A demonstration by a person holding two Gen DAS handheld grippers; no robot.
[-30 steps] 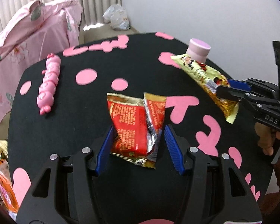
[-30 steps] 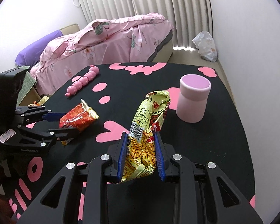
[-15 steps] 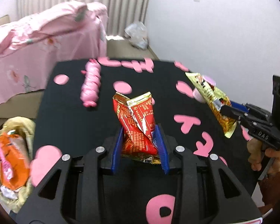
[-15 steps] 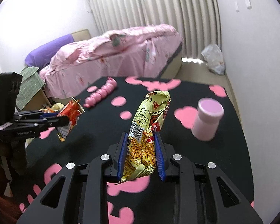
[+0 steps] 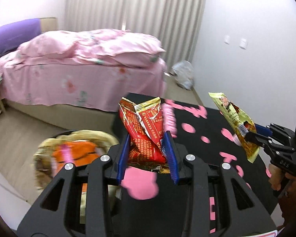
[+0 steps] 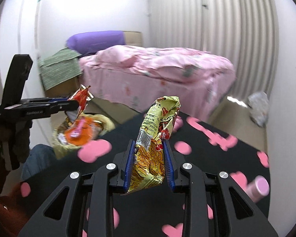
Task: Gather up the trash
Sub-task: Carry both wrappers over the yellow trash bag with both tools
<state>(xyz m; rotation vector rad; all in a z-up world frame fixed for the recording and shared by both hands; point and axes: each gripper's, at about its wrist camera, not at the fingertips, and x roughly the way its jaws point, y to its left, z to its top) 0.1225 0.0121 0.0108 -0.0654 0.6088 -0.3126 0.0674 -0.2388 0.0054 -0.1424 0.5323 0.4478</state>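
The left gripper (image 5: 148,154) is clamped on a red wrapper (image 5: 144,132), its blue pads (image 5: 122,158) pressed against the wrapper's crumpled lower half. It is held level in the air, pointing forward over the near edge of the black table (image 5: 207,138) and toward the bed (image 5: 79,69). The red wrapper stands upright between the pads, long axis vertical, its torn gold-lined top flaring above the fingertips. In the right wrist view this gripper (image 6: 77,103) reaches in from the left at mid-height, with the red wrapper (image 6: 79,102) hanging from its tip directly over the bin (image 6: 82,130).

The right gripper (image 6: 149,164) pinches a yellow wrapper (image 6: 154,142) between its pads (image 6: 128,164); it too is held level above the table (image 6: 207,158), pointing toward the bed (image 6: 157,69). The yellow wrapper stands upright, long axis vertical with a slight lean to the right, its barcode facing the camera and its crumpled top above the fingers. In the left wrist view the right gripper (image 5: 252,133) comes in from the right edge, held by a hand (image 5: 280,179), and the yellow wrapper (image 5: 234,122) tilts up and to the left from it.

The bin (image 5: 73,152), lined with a tan bag and holding orange packaging, sits on the floor just beside the table's left edge. A pink cup (image 6: 259,186) rests on the table at the right, blurred. A white bag (image 5: 183,75) lies on the floor by the curtain.
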